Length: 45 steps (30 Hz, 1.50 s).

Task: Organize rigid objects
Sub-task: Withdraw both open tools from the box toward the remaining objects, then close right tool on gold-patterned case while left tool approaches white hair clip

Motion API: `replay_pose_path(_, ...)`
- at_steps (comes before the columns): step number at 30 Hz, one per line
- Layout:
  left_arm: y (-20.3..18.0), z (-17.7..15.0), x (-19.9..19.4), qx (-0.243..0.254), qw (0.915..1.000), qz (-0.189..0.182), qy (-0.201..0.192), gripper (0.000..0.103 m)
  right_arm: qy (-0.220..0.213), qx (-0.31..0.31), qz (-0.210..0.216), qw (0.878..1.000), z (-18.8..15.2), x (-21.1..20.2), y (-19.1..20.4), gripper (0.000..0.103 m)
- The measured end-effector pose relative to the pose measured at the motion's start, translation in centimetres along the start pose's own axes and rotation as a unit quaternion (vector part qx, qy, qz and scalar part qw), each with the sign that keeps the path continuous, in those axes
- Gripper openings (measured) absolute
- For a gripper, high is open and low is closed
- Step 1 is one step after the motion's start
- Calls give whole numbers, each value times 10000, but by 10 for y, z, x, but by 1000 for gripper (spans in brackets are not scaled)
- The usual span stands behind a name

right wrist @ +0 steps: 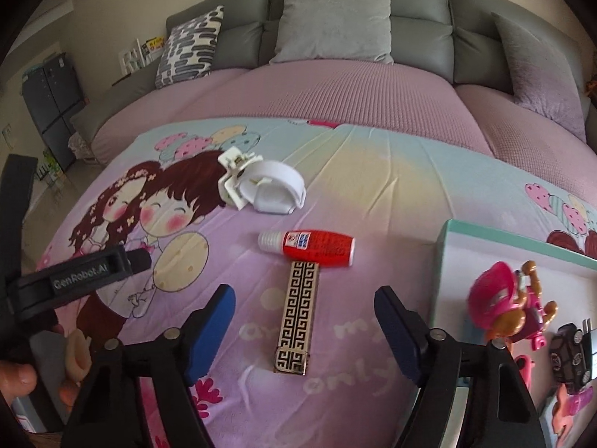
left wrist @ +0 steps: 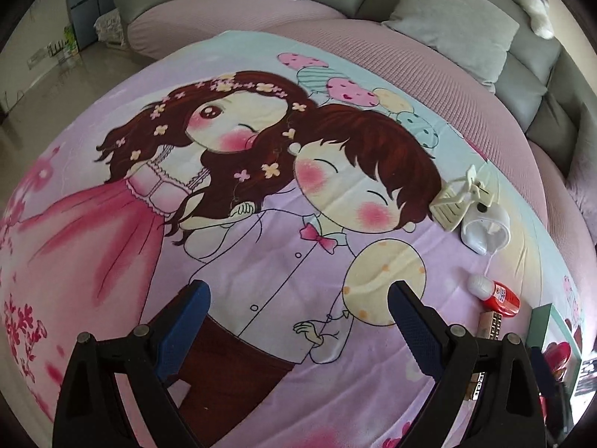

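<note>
Both the right gripper (right wrist: 304, 330) and left gripper (left wrist: 296, 323) gape wide, empty; the Greek-key patterned bar (right wrist: 297, 317), touching the red glue bottle (right wrist: 309, 247), could nudge it rolling

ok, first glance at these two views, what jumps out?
The big cartoon-couple bedsheet fills both views, spread in front of a grey sofa. On it, ahead of the open right tool, lie a gold-and-black patterned flat bar, a red glue bottle with white cap and a white clip-on fan. At right, a mint-rimmed white box holds a pink toy figure.
</note>
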State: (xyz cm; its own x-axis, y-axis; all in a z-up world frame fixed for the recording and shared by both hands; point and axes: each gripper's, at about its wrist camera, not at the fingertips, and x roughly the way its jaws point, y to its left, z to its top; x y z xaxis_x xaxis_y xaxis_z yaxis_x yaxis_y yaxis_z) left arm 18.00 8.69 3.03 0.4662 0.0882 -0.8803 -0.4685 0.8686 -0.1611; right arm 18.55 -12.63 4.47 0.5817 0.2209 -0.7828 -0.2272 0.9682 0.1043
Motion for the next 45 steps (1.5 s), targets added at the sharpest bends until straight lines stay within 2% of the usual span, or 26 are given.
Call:
replay_pose_path(4,-8,1,0,168,9998,-108,-62,96,148,2,-18,9999,-4,11,2,64)
replay_pose_path(6,-16,2,-1,292,9993,-223,-112,96,238,57,-38,9997,-5,17,0,51)
replay_pose_path(11,-38,3,-2,574,9970,-484,-210,96,350,130,-71,9993,-8,24,-6,39)
replay_pose_path(13,-45,2,-1,707,9961,-485,-194,96,358,163,-28,9992,-8,24,-7,38)
replay_pose_path(15,-52,1,-1,838,9953,-428,-222,96,374,163,31,9992,-7,23,-6,33)
replay_pose_path(21,-57,1,4,927,9947,-395,-212,96,411,209,54,9989,-7,28,-7,32)
replay_pose_path(24,-60,1,6,983,9943,-359,-220,96,399,391,11,9984,-5,29,-13,23)
replay_pose_path(31,-71,10,18,997,9930,-618,-133,96,391,550,-51,9977,-2,26,-22,22)
replay_pose_path(35,-80,19,12,1201,9891,-736,-423,96,353,543,-35,9979,0,25,-23,22)
replay_pose_path(39,-88,33,9,1231,9842,-1156,-539,96,340,611,67,9975,0,24,-26,22)
replay_pose_path(41,-96,38,8,1375,9817,-1134,-667,95,345,593,67,9976,0,25,-26,22)
replay_pose_path(43,-105,43,10,1541,9801,-1016,-728,92,352,569,65,9977,0,26,-25,22)
replay_pose_path(45,-112,51,13,1575,9796,-1025,-712,83,356,559,76,9978,0,26,-25,22)
